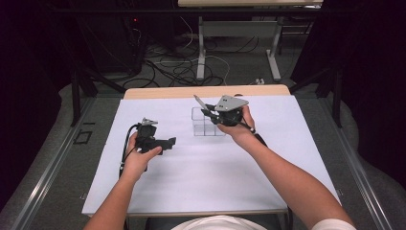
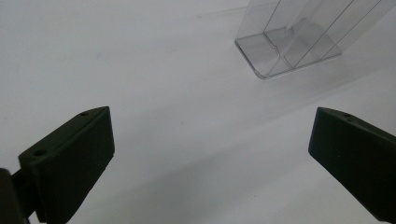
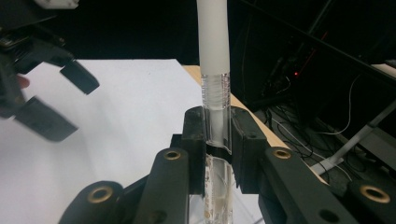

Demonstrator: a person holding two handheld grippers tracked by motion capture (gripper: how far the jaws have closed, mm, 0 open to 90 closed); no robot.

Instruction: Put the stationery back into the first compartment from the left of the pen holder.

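My right gripper (image 3: 217,135) is shut on a pen (image 3: 213,56) with a white barrel and a clear ribbed section, which stands up between the jaws. In the high view that gripper (image 1: 210,113) is held just above a clear plastic divided holder (image 1: 203,127), and the pen (image 1: 199,103) slants up to the left. My left gripper (image 1: 167,142) rests on the white sheet to the left of the holder, open with nothing between its jaws. Its own view shows the wide gap of the left gripper (image 2: 210,154) and the holder (image 2: 294,42) ahead.
A white sheet (image 1: 191,177) covers the wooden table (image 1: 206,91). Behind the table are cables on the floor (image 1: 177,67) and the legs of another table (image 1: 201,48). Dark curtains stand on both sides.
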